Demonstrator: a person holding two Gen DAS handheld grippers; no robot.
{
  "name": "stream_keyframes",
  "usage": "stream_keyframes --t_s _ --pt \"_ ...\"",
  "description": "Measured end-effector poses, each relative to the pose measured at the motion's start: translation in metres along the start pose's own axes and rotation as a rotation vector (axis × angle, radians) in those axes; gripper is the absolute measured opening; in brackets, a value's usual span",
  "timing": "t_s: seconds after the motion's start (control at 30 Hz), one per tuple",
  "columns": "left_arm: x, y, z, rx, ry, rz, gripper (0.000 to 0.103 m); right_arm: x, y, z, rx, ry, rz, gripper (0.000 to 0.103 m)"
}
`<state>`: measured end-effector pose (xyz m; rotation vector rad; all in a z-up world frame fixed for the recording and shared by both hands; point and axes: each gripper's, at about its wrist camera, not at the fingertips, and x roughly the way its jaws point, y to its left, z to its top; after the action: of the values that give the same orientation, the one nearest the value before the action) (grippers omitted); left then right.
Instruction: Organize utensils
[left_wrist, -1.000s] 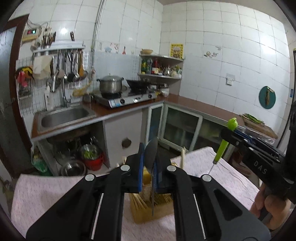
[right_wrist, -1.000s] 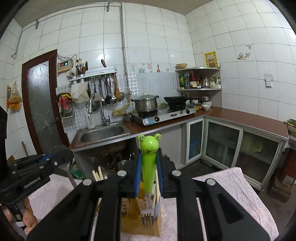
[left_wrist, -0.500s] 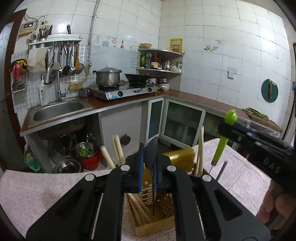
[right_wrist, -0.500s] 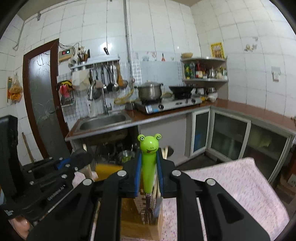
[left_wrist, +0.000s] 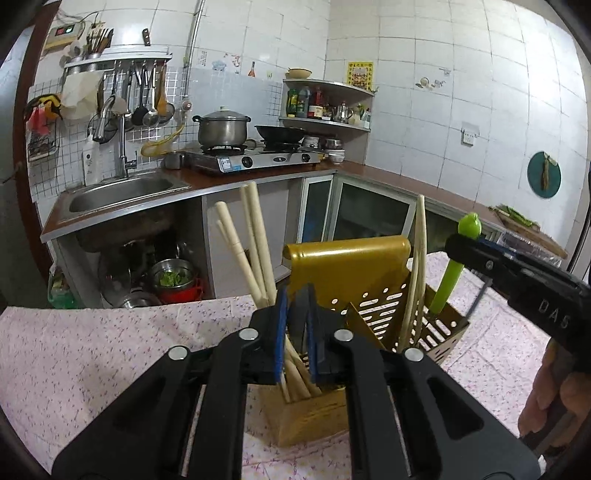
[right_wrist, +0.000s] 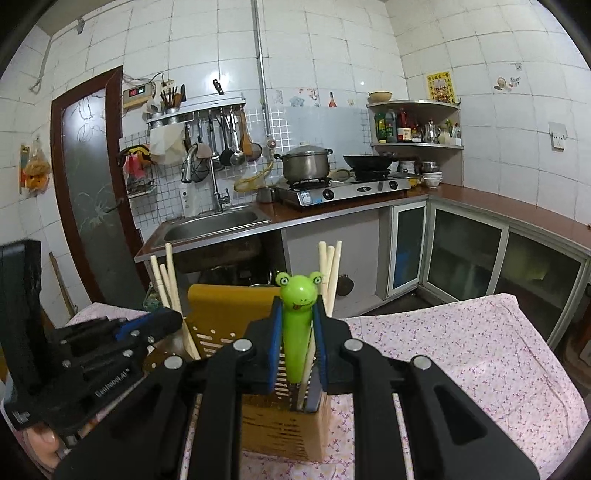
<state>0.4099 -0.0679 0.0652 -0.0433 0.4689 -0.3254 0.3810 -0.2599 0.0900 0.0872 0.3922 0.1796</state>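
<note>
A golden slotted utensil holder (left_wrist: 354, 291) stands on the pink floral cloth; it also shows in the right wrist view (right_wrist: 284, 424). Cream chopsticks (left_wrist: 255, 240) stick up from it. My left gripper (left_wrist: 295, 332) is shut on a dark thin utensil (left_wrist: 300, 317) whose lower end reaches into the holder's near compartment. My right gripper (right_wrist: 297, 354) is shut on a green frog-handled fork (right_wrist: 297, 317), its tines down inside the holder. The fork's green handle (left_wrist: 452, 273) and the right gripper (left_wrist: 476, 254) show at the holder's right side in the left wrist view.
The table with the pink floral cloth (right_wrist: 461, 350) extends right of the holder. Behind are a sink (left_wrist: 118, 192), a stove with a pot (left_wrist: 221, 129) and glass-door cabinets (right_wrist: 461, 254). My left gripper (right_wrist: 110, 347) is close to the holder's left.
Both grippers have come down and closer to the holder. The dark utensil and the frog fork have sunk lower, their ends now inside the holder's compartments.
</note>
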Motion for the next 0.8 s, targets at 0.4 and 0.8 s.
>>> stream_keyframes --t_s 0.4,0.8 --pt "-0.100 0.011 0.003 -0.035 -0.127 0.080 0.092 -0.068 0.000 0.003 -0.009 -0.026 -0.062 0.065" --pt "-0.205 -0.001 -0.071 -0.047 -0.174 0.181 0.098 -0.158 0.015 -0.077 -0.022 -0.052 -0.103 0.099"
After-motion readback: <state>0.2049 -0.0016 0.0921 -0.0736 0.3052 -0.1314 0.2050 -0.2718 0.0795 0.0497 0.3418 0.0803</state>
